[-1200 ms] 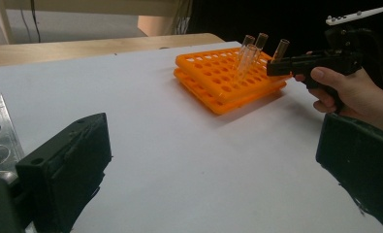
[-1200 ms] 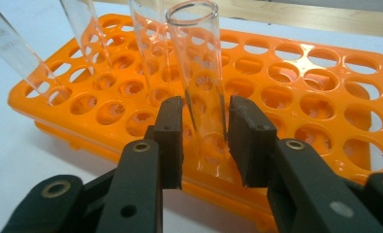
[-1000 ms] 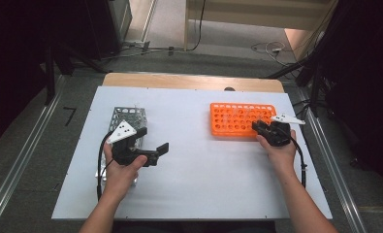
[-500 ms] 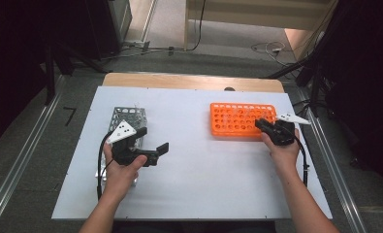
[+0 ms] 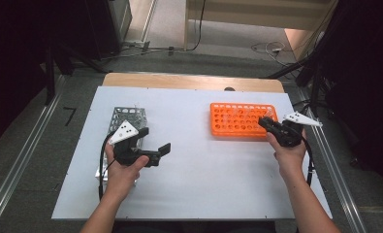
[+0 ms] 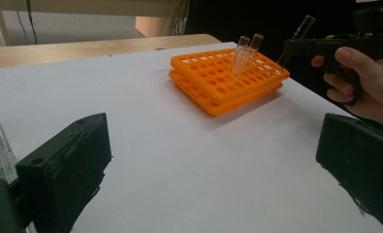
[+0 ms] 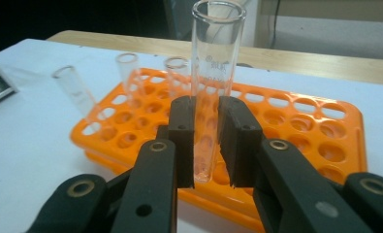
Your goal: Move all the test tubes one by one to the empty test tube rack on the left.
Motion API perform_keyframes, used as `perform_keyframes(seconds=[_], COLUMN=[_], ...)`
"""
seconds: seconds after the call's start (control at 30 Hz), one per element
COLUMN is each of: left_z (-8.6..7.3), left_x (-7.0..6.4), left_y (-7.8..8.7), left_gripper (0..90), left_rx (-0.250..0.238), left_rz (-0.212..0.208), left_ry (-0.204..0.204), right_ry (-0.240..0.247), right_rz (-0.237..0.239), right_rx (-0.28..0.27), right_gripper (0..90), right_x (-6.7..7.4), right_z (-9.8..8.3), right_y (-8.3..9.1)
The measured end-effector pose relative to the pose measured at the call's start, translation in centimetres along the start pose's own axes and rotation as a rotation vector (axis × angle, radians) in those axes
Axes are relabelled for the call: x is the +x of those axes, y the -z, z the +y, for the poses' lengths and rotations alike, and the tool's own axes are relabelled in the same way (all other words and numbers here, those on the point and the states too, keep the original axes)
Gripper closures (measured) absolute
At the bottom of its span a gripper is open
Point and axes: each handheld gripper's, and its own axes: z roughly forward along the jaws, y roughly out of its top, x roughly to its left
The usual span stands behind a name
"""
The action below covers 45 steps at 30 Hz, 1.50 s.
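Clear glass test tube [image 7: 213, 73] is pinched between the two black pads of the right gripper [image 7: 206, 145], clamped on its lower half, with its rounded bottom just above the orange plastic tube rack [image 7: 295, 121] near the rack's front edge. Its long axis is seen close to upright, open mouth up, leaning slightly. Three more empty glass tubes [image 7: 131, 77] are seen standing tilted in rack holes behind it.

Smooth glass held by a narrow grip could slip or swing; if the tube were tilted while its base is level with a hole, the rim could be caught and the rack dragged across the white table [image 5: 203, 179].

Left gripper [image 5: 152, 154] is held apart over the table, jaws spread wide and empty, beside a metal mesh basket [image 5: 126, 116].
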Motion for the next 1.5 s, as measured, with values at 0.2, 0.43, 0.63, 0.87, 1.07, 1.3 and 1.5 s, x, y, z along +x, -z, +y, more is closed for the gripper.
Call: perform_keyframes(seconds=[0.2,0.43,0.63,0.87,1.07,1.3,1.5], left_z=[0.1,0.2,0.2,0.3,0.3,0.4,0.5], left_x=[-0.3,-0.6,-0.9,-1.6,-2.2,-3.1,-3.9], left_y=[-0.1,-0.3,-0.5,-0.9,-1.3,-1.7,-2.1], left_gripper=[0.0,0.0,0.0,0.0,0.0,0.0,0.7], left_rx=[0.005,0.004,0.006,0.011,0.019,0.026,0.034], left_rz=[-0.011,-0.02,-0.028,-0.044,-0.059,-0.087,-0.095], left_ry=[-0.008,-0.012,-0.018,-0.027,-0.036,-0.048,-0.067], right_ry=[0.033,0.065,0.087,0.13,0.158,0.185,0.205], right_rz=[0.056,0.138,0.194,0.254,0.307,0.35,0.376], right_rx=[0.003,0.004,0.009,0.025,0.038,0.048,0.059], right_gripper=[74.2,74.2,74.2,74.2,74.2,74.2,74.2], right_x=[2.0,4.7,6.8,9.2,11.3,13.1,14.2], right_z=[-0.1,-0.4,-0.6,-0.9,-1.2,-1.5,-1.8], right_y=[0.6,1.0,1.1,1.0,1.0,0.9,0.6])
